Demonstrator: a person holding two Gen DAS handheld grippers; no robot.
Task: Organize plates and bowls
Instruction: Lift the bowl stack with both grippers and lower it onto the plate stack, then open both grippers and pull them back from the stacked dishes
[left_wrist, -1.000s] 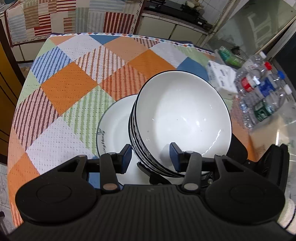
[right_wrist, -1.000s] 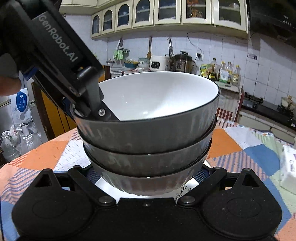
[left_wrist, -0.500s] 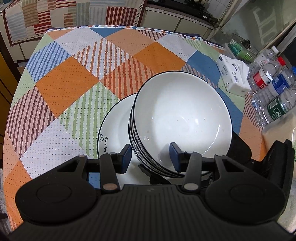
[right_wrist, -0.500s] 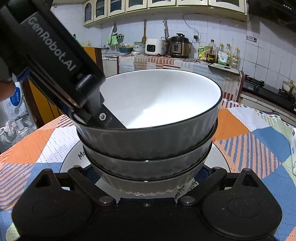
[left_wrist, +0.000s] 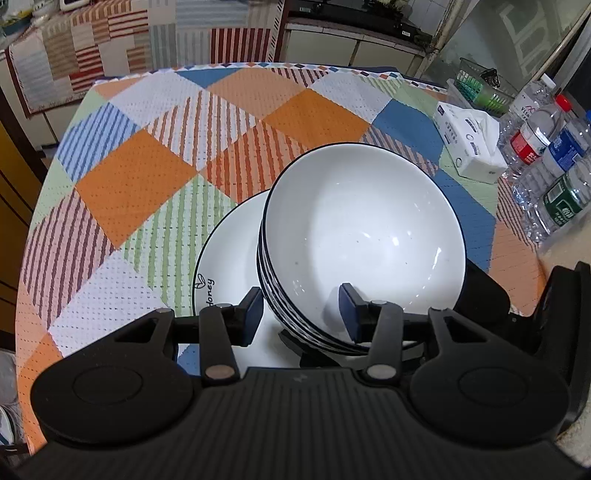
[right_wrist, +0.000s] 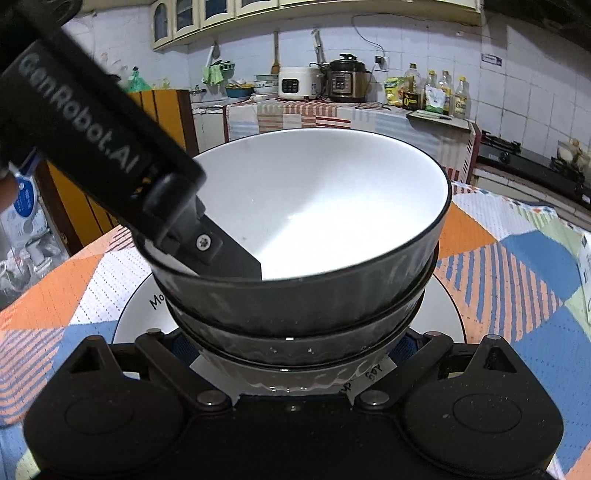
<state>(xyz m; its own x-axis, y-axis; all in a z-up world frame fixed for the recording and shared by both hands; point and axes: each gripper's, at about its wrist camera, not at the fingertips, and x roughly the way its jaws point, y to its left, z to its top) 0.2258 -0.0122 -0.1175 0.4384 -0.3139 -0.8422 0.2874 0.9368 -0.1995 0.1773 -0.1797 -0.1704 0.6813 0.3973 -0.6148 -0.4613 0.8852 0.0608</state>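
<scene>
Bowls (left_wrist: 364, 236), a nested stack of 3, sit on a white plate (left_wrist: 229, 258) on the checked tablecloth (left_wrist: 147, 166). Your left gripper (left_wrist: 301, 308) straddles the stack's near rim, 1 pad inside, 1 outside, part open; can't tell if pressing. Right gripper (right_wrist: 295, 345) cradles the stack's base; fingertips hidden, grip unclear. Tissue pack (left_wrist: 469, 144) & bottles (left_wrist: 546, 162) far right.

The left claw (left_wrist: 301, 312) angles steeply down, jaws part-open; the right claw (right_wrist: 295, 347) tilts down, fingertips hidden.
</scene>
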